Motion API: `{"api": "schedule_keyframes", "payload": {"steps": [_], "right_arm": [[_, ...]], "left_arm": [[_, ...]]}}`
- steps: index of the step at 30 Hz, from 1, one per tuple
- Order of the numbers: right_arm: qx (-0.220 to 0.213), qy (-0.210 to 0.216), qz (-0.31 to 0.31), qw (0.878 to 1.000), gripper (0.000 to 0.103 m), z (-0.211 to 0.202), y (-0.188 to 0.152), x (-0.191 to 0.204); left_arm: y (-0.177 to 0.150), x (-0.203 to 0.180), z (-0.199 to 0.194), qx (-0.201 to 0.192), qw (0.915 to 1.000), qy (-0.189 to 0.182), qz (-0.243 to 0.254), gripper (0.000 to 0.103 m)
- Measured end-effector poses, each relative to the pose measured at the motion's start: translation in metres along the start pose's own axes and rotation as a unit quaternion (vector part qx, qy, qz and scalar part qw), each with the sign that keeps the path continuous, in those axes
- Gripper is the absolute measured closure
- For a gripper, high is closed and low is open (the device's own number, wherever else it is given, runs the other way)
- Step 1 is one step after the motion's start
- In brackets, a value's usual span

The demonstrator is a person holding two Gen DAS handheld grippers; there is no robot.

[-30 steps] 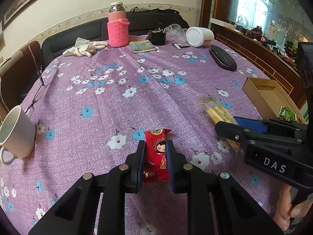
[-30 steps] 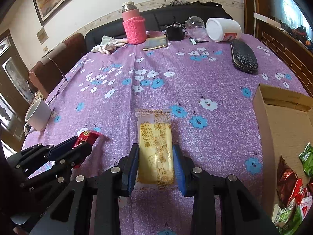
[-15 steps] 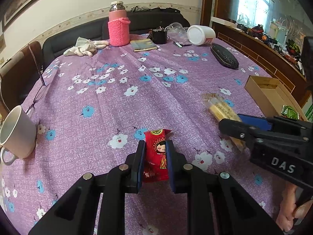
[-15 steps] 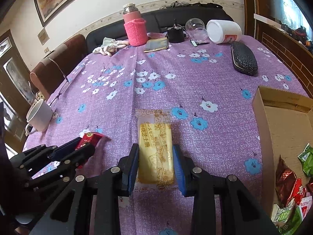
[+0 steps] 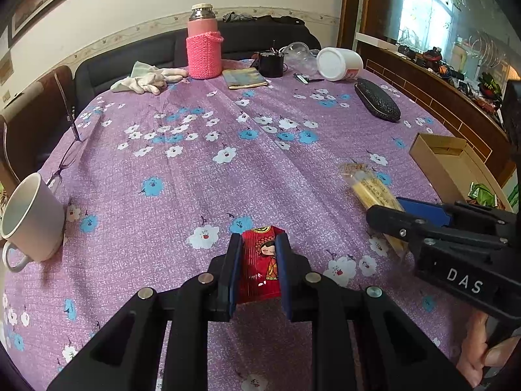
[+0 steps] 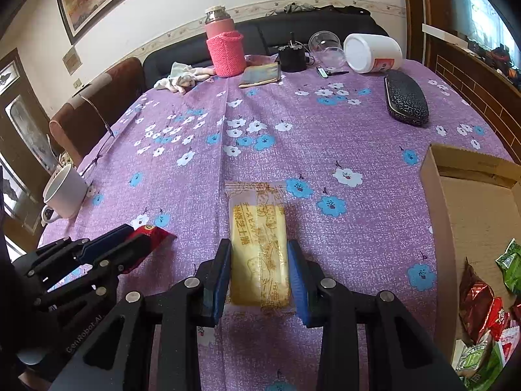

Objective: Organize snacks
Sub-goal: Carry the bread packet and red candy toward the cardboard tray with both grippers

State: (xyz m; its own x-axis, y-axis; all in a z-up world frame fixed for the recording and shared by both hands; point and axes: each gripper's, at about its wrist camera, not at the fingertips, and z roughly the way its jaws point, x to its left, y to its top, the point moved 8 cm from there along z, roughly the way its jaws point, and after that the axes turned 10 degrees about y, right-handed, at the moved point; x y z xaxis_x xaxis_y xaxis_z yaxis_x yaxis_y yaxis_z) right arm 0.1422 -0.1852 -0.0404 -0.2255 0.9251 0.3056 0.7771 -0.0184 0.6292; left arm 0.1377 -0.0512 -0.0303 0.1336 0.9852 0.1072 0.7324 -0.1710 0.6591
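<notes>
My left gripper [image 5: 259,244] is shut on a red snack packet [image 5: 260,264] with a cartoon figure, held just above the purple flowered tablecloth. It also shows in the right wrist view [image 6: 149,234] at the lower left. My right gripper [image 6: 259,254] is shut on a long yellow wafer packet [image 6: 259,241]; that packet shows in the left wrist view [image 5: 371,189] at the right. A cardboard box [image 6: 469,202] with several snack packets [image 6: 482,296] inside stands at the right edge.
A white mug [image 5: 32,218] stands at the left edge beside glasses [image 5: 65,159]. At the back are a pink-sleeved flask [image 5: 203,45], a white cloth [image 5: 146,78], a white jar [image 5: 338,63] on its side and a black case [image 5: 377,104].
Both grippers have lifted slightly with their packets still held. The view has tilted up a little; nothing on the table has moved.
</notes>
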Motion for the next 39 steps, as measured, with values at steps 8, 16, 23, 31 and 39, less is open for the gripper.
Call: {"api": "schedule_keyframes", "payload": {"steps": [8, 16, 23, 31, 39], "right_arm": [[0.001, -0.001, 0.001, 1.000, 0.067, 0.002, 0.000, -0.001], [0.002, -0.010, 0.000, 1.000, 0.065, 0.003, 0.000, -0.003], [-0.002, -0.011, 0.010, 1.000, 0.065, 0.001, 0.001, -0.008], [-0.005, -0.036, 0.000, 0.999, 0.065, 0.000, 0.002, -0.011], [-0.004, -0.019, 0.010, 1.000, 0.065, 0.000, 0.002, -0.012]], "left_arm": [[0.002, -0.002, -0.003, -0.005, 1.0000, -0.005, -0.001, 0.083], [0.001, -0.004, -0.004, -0.004, 1.0000, -0.007, 0.002, 0.083], [0.002, -0.004, -0.004, -0.003, 1.0000, -0.008, 0.000, 0.083], [0.002, -0.003, -0.005, -0.004, 1.0000, -0.008, -0.001, 0.083], [0.001, -0.005, -0.005, -0.006, 1.0000, -0.008, 0.000, 0.083]]}}
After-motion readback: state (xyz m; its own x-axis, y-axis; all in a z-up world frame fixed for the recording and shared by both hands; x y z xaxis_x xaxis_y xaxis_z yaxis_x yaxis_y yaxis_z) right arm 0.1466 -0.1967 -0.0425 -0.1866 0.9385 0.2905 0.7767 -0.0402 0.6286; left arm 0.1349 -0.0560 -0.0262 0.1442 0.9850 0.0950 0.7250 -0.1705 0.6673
